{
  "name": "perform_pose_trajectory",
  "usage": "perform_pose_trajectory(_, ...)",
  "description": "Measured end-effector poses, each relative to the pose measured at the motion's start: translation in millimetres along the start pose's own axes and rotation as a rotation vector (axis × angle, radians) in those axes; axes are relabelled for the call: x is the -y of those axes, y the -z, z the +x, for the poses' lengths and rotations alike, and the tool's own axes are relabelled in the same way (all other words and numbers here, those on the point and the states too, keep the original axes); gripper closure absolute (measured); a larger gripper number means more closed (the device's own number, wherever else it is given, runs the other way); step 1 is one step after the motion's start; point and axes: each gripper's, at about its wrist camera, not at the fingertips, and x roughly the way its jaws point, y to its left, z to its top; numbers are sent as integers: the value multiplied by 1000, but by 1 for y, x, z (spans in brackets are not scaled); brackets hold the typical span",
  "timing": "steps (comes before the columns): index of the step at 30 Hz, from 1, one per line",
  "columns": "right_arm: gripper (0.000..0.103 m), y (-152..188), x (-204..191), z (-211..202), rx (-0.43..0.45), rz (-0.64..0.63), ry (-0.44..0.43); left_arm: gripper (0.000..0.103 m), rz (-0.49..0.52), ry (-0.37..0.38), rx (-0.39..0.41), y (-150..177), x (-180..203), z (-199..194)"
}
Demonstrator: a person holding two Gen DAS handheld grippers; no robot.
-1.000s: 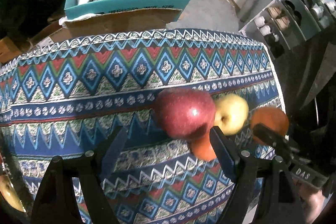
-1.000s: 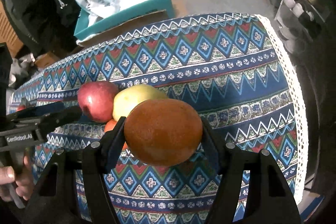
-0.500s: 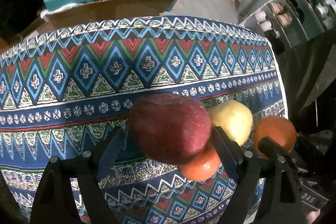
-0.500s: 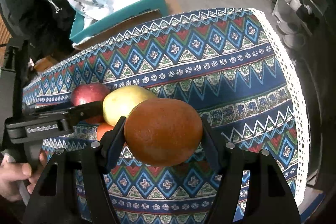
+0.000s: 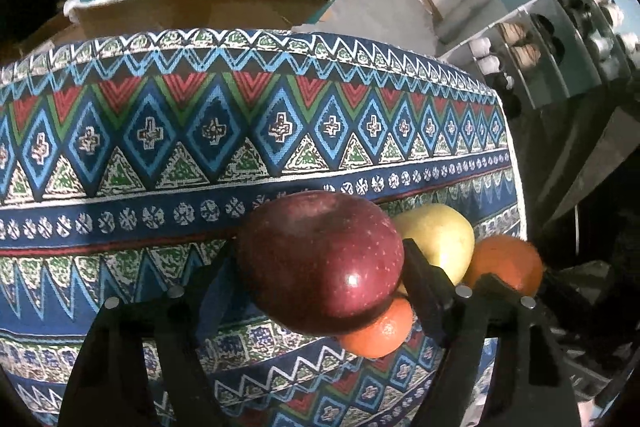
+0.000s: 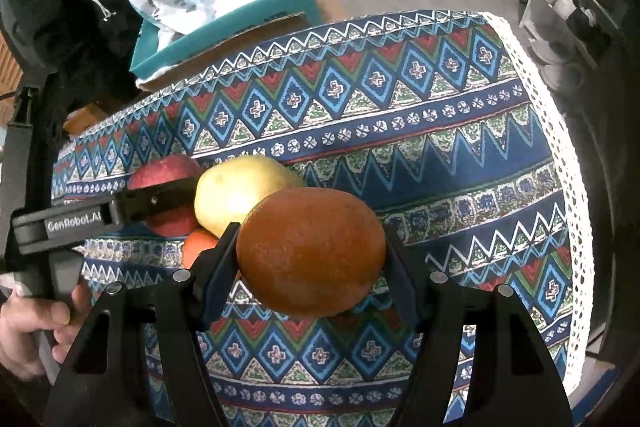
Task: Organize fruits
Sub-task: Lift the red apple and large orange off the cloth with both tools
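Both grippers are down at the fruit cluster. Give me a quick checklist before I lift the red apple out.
1. Right gripper clamped on the big orange: ok.
2. Red apple between the left gripper fingers, jaws just closing: ok.
3. Left pads pressing on the apple: cannot tell.
4. Small orange clear of the apple: not ok, tucked under it.
5. Yellow apple clear of the left gripper's finger: not ok, right beside it.
6. Tablecloth beyond the fruit free: ok.
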Motion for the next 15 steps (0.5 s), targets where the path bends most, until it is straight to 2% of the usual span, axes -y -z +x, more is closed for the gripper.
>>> perform_pose_trajectory(6,35,-2,-6,-5,18,-15,-4,24,66,-89,48,7,7,-9)
perform_pose_trajectory(15,35,-3,-20,-16,48,-50,-6,24,144,-150,135,17,10,-50)
